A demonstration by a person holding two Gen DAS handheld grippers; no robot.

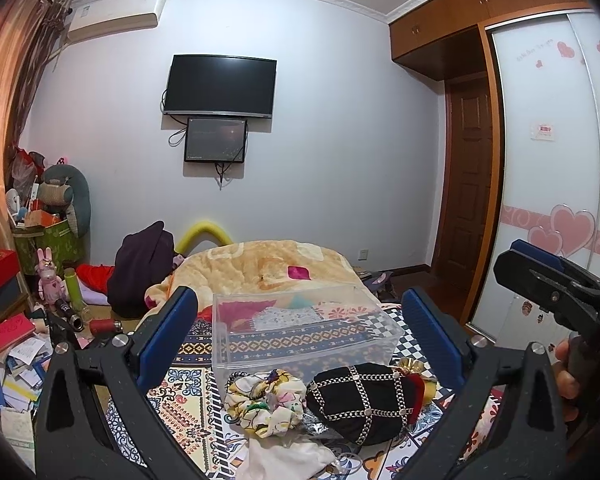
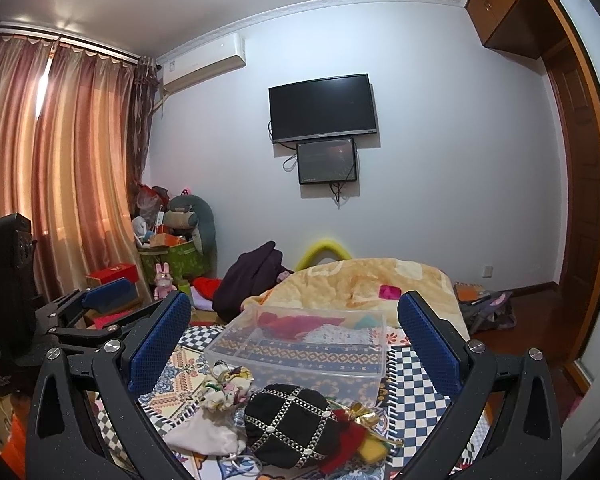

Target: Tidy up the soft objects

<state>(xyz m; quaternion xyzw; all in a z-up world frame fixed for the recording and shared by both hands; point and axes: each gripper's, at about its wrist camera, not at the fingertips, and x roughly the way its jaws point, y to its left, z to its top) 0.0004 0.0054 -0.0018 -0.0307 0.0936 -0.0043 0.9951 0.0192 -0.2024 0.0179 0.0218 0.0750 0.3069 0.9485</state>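
Note:
A heap of soft things lies on the patterned bed cover: a black pouch with a silver chain grid (image 1: pixel 362 402) (image 2: pixel 290 426), a floral scrunchie (image 1: pixel 266 400) (image 2: pixel 226 386), a white cloth bag (image 1: pixel 288 456) (image 2: pixel 204 434) and a red and gold piece (image 2: pixel 356 428). Behind them stands a clear plastic box (image 1: pixel 308 328) (image 2: pixel 300 344), empty. My left gripper (image 1: pixel 300 336) is open above the heap. My right gripper (image 2: pixel 296 344) is open above it too, and also shows in the left wrist view (image 1: pixel 540 276).
A beige blanket (image 1: pixel 268 264) (image 2: pixel 360 280) lies bunched behind the box. A dark garment (image 1: pixel 144 264) hangs off the bed's far left. Boxes, books and toys (image 1: pixel 20 320) clutter the floor at left. A wardrobe (image 1: pixel 548 160) and door stand at right.

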